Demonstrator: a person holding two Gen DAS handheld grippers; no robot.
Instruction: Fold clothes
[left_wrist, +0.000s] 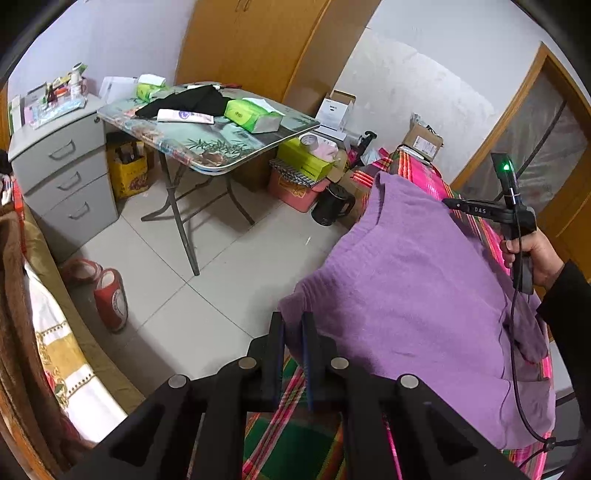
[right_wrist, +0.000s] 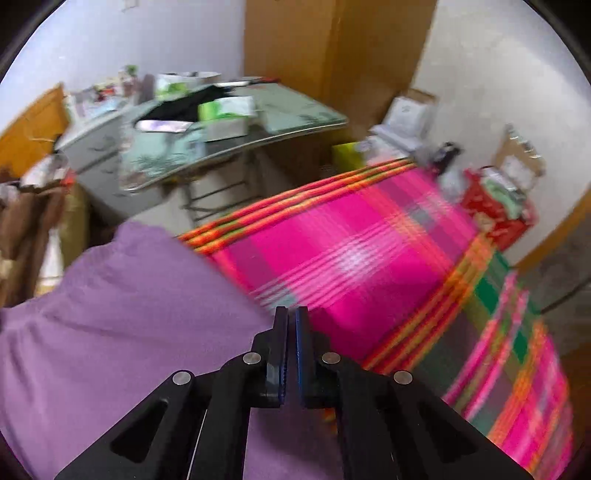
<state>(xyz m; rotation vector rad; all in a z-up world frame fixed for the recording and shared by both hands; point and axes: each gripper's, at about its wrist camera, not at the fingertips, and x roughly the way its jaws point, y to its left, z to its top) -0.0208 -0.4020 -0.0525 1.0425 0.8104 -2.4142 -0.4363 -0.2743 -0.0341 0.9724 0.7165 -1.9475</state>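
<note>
On the striped bedspread (right_wrist: 351, 258) lies the purple garment (left_wrist: 424, 288); the left gripper (left_wrist: 293, 321) pinches its near corner, the right gripper (right_wrist: 291, 314) clenches its opposite edge, likely to lift a fold.

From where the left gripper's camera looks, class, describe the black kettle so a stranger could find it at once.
Start at the folding table with the bamboo-print top. Look down past its right end to the boxes stacked on the tiled floor. The black kettle stands there in front of the pink box, beside the purple garment; it is the only dark, glossy, rounded thing among square cartons.
</note>
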